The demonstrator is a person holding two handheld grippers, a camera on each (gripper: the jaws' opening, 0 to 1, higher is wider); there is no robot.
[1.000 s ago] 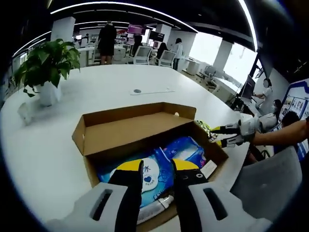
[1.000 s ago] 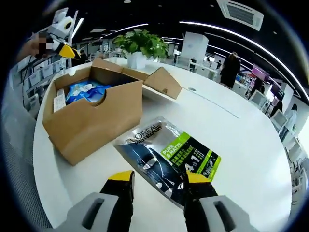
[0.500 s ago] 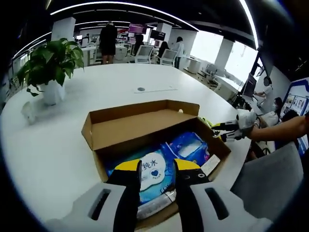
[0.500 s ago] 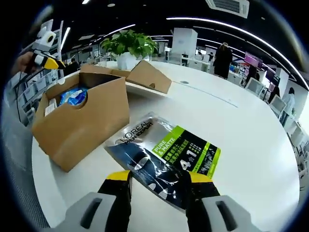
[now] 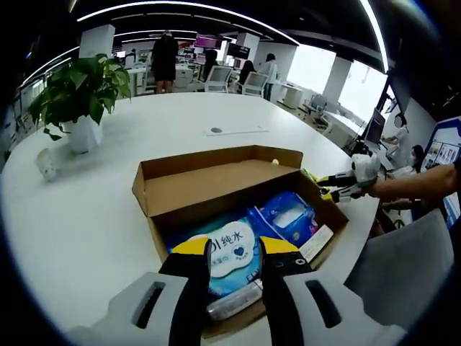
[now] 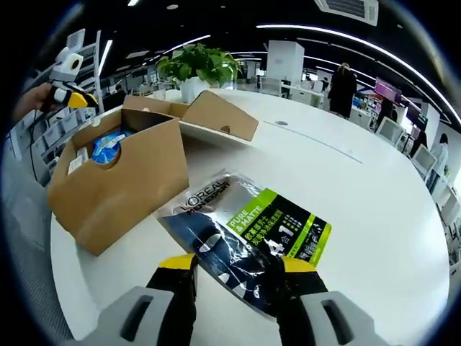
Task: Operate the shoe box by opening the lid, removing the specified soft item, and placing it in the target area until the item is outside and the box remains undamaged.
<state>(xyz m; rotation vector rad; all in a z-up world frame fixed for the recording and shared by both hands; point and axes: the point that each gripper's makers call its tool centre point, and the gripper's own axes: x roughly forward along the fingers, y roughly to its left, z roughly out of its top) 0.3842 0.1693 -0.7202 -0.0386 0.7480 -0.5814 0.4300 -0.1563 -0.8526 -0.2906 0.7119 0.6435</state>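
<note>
- Open-plan office — rows of desks with office chairs (image 5: 248,84), people (image 5: 165,61) standing about.
- Large white table (image 5: 94,202), potted plant (image 5: 78,97), ceiling strip lights (image 6: 338,45).

Left gripper (image 5: 234,252) hangs over near end of open cardboard shoe box (image 5: 238,216) on white table (image 5: 86,216), jaws apart, nothing between them. Lid flap (image 5: 209,184) folded back. Inside: wet wipes pack (image 5: 227,245) with white label just ahead of the jaws, blue pack (image 5: 290,216) beside it, possibly a tube (image 5: 234,304) at near wall. Right gripper (image 5: 346,185) at box's far right corner; jaw state unclear. Potted plant (image 5: 79,97) far left.
</note>
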